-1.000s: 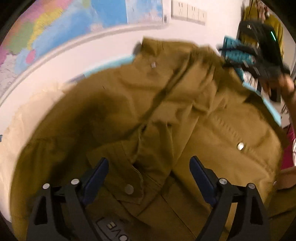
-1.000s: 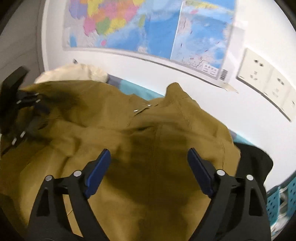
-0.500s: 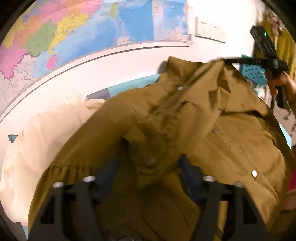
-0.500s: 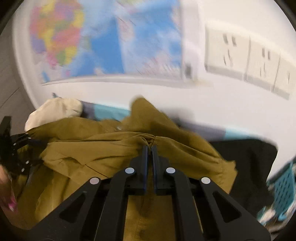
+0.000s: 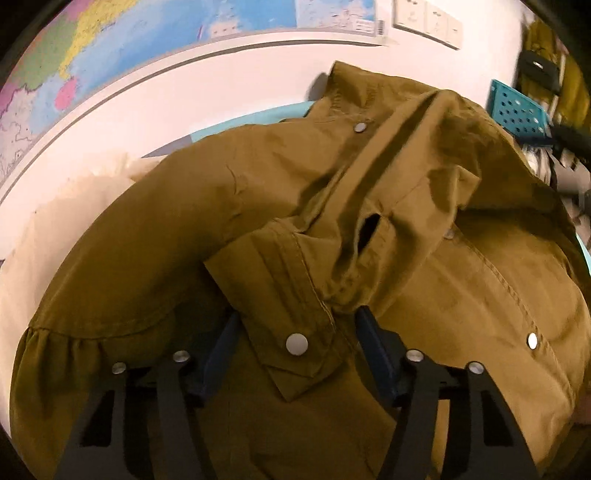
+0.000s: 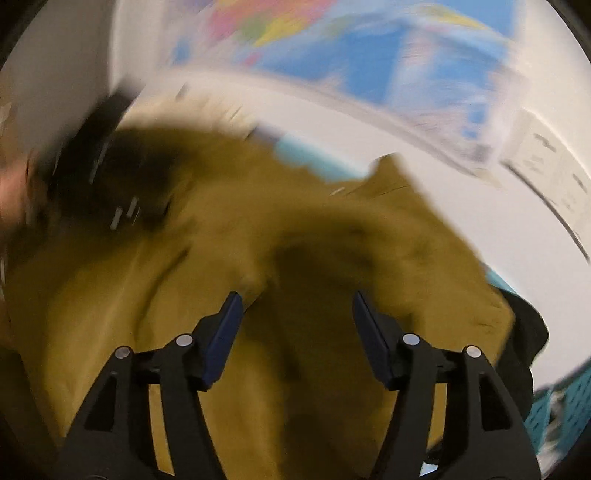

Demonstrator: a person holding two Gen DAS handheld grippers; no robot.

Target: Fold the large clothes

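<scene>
An olive-brown shirt with metal snap buttons (image 5: 280, 206) lies spread over the surface below the wall. One sleeve is folded across its front, and the sleeve's cuff (image 5: 291, 328) lies between my left gripper's fingers. My left gripper (image 5: 295, 343) is open, its jaws apart on either side of the cuff. The right wrist view is blurred: the same shirt (image 6: 314, 258) fills it, and my right gripper (image 6: 297, 332) is open and empty just above the cloth. The left gripper and a hand show as a dark blur in the right wrist view (image 6: 110, 177) at the left.
A cream cloth (image 5: 55, 229) lies left of the shirt. A black garment (image 6: 528, 339) lies at its right edge. A teal perforated basket (image 5: 517, 110) stands at the far right. A wall map (image 5: 147, 55) and sockets (image 5: 424, 18) are behind.
My right gripper was shut on a fold of the shirt half a second ago; it is open now and has let the cloth go. The sleeve now lies across the shirt front.
</scene>
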